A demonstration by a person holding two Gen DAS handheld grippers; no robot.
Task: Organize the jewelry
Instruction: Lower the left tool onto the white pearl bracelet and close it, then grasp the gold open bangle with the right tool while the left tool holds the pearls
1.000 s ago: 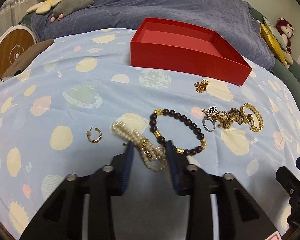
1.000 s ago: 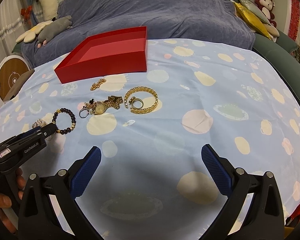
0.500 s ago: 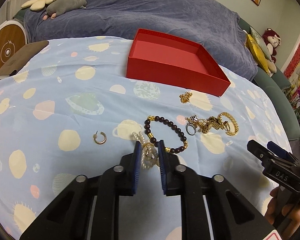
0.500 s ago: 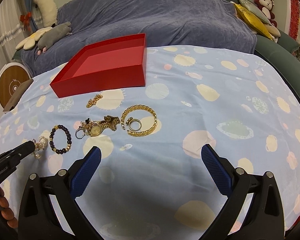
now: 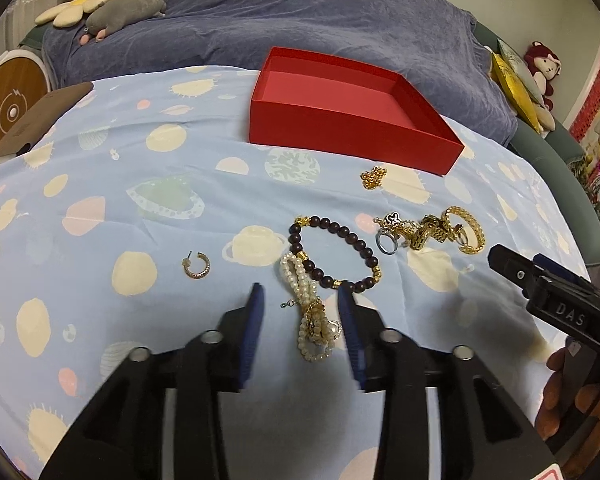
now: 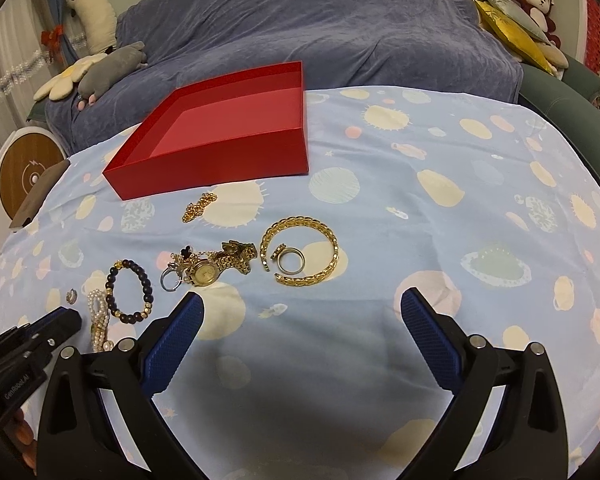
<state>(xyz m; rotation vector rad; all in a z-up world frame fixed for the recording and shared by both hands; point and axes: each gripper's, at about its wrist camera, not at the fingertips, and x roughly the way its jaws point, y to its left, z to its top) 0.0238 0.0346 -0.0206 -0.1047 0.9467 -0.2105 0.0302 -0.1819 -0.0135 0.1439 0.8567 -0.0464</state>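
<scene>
Both claws released: left claw point(image 5: 300, 300) opening w/ pearl bracelet point(image 5: 308, 304) between pads, untouched; right claw point(image 6: 300, 312) wide, empty

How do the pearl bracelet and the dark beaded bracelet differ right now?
The pearl bracelet is cream and bunched into a doubled strand; the dark beaded bracelet lies as an open loop. The pearl one lies between the opening left gripper jaws; the dark one lies just beyond. Both rest on the cloth.

My pearl bracelet point(image 5: 306, 304) bunched just before the red box point(image 5: 352, 132), dark bead bracelet point(image 5: 334, 254) touching it, gold pieces point(image 5: 440, 230) beside.
</scene>
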